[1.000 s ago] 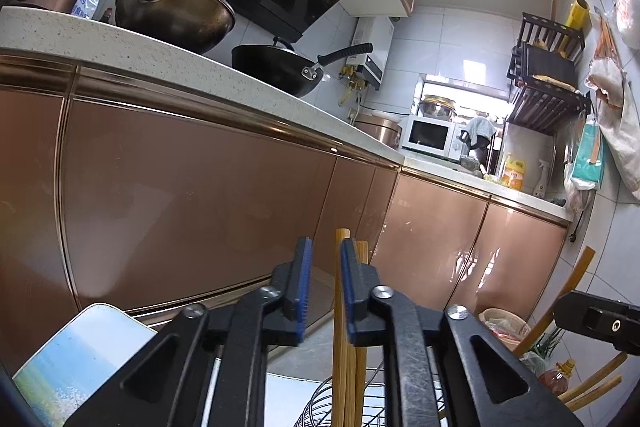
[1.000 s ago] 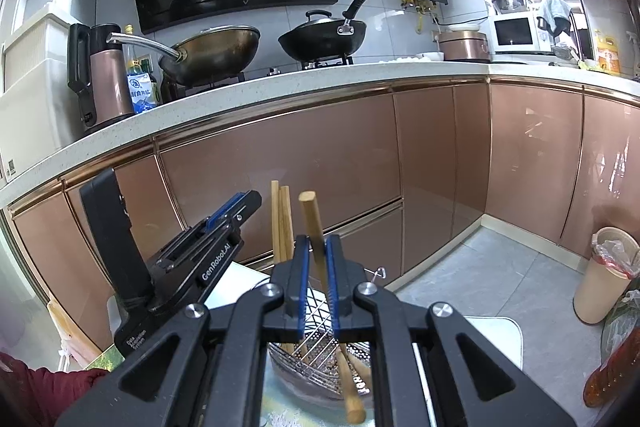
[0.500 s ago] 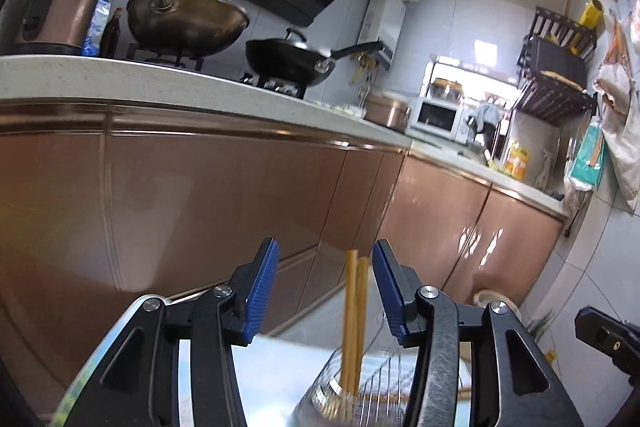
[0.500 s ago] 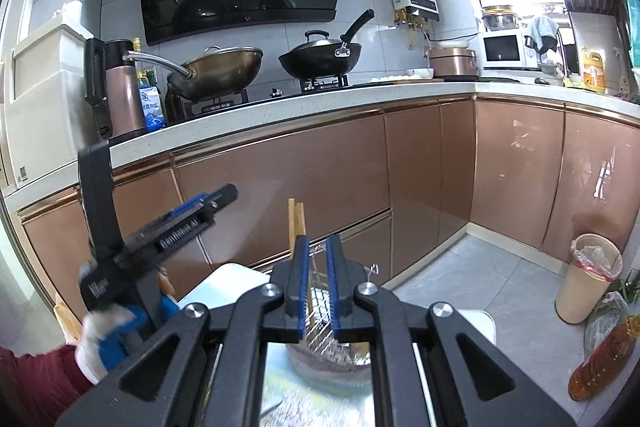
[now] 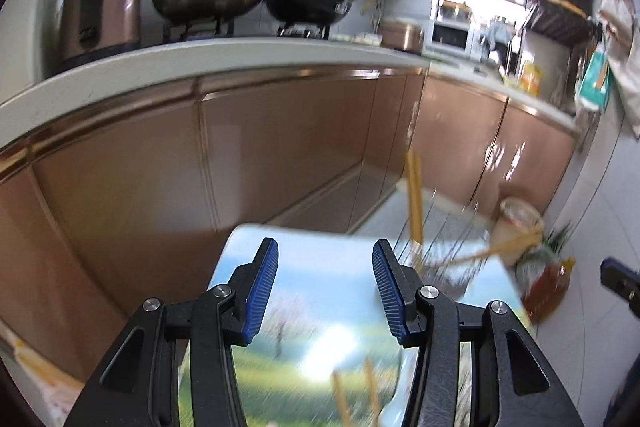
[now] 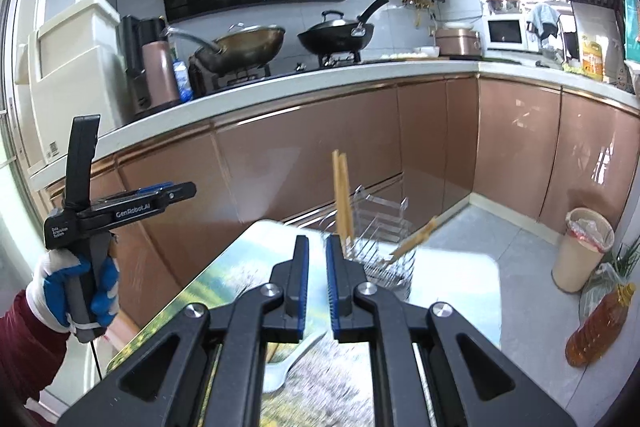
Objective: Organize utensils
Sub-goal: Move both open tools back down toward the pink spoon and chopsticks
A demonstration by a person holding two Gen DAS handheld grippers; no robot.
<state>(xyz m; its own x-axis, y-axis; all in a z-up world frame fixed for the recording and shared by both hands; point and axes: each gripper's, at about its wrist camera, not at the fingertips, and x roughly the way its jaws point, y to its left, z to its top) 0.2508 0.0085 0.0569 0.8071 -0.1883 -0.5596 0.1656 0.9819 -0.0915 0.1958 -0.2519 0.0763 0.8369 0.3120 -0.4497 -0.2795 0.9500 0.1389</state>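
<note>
A wire utensil holder point(image 6: 376, 247) stands on the landscape-print table point(image 6: 460, 291). Two wooden chopsticks point(image 6: 342, 195) stand upright in it and another chopstick point(image 6: 416, 239) leans out to the right. My right gripper point(image 6: 317, 283) is shut just in front of the holder with nothing between its pads. My left gripper point(image 5: 326, 291) is open and empty over the table, left of the holder point(image 5: 444, 251); a gloved hand point(image 6: 76, 291) holds it point(image 6: 176, 191) in the right wrist view. A white spoon point(image 6: 288, 367) and loose chopsticks point(image 5: 348, 403) lie on the near table.
Copper-coloured cabinets point(image 6: 304, 163) run behind the table under a white counter point(image 6: 360, 71) with a kettle, two woks and a microwave. On the floor to the right are a bin point(image 6: 584, 251) and an oil bottle point(image 6: 600, 323).
My left gripper opened, let go of the upright chopsticks in the holder and drew back to the left. The right gripper pulled back too; a chopstick now leans in the holder.
</note>
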